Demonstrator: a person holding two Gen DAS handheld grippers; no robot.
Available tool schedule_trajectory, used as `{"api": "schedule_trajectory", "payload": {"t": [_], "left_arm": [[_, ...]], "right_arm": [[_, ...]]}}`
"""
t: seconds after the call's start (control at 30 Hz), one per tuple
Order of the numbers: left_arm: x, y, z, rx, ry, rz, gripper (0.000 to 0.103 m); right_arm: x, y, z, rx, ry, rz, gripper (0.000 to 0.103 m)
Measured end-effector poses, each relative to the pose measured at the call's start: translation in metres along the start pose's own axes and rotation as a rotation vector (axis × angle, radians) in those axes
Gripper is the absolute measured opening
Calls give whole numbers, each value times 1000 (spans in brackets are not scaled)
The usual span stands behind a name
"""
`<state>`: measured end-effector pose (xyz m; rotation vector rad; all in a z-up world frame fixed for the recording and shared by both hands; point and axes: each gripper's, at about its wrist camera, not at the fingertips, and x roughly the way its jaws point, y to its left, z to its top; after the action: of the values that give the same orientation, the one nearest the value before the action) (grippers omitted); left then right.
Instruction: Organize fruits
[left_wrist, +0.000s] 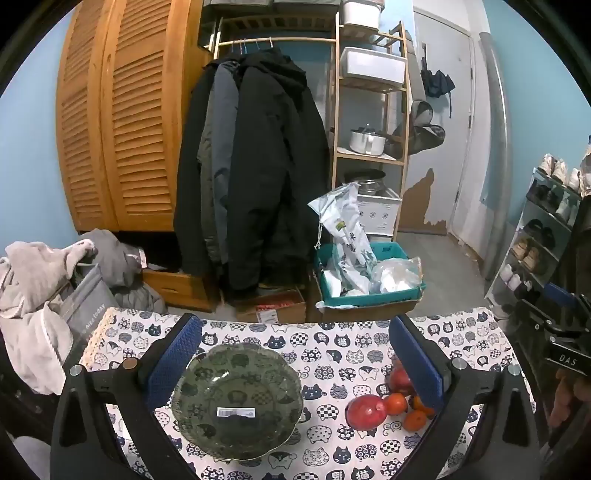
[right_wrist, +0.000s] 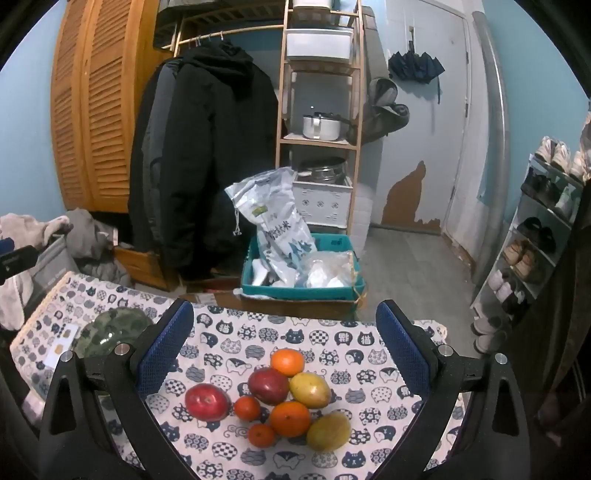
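crowding the tablecloth's (right_wrist: 325, 332) right edge (near side): fruits (right_wrist: 280, 398).

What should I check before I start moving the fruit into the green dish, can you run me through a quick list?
1. Green dish empty and upright: ok.
2. Left tool open, nothing held: ok.
3. Right tool open, nothing held: ok.
4. Fruit all on the tablecloth, none in the dish: ok.
5. Nearest piece free to grab: not ok, the red apple sits close against a small orange.
6. Dish steady on the cloth: cannot tell.
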<state>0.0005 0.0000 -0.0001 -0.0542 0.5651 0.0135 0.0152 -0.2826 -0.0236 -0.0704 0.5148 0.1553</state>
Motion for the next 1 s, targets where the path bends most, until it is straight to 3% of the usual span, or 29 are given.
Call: {"api": "schedule_trajectory", "payload": {"t": [1.0], "left_arm": [[-1,3,0,19,-5,14,102]], "right_arm": [[1,2,0,-3,15,0,97]]}}
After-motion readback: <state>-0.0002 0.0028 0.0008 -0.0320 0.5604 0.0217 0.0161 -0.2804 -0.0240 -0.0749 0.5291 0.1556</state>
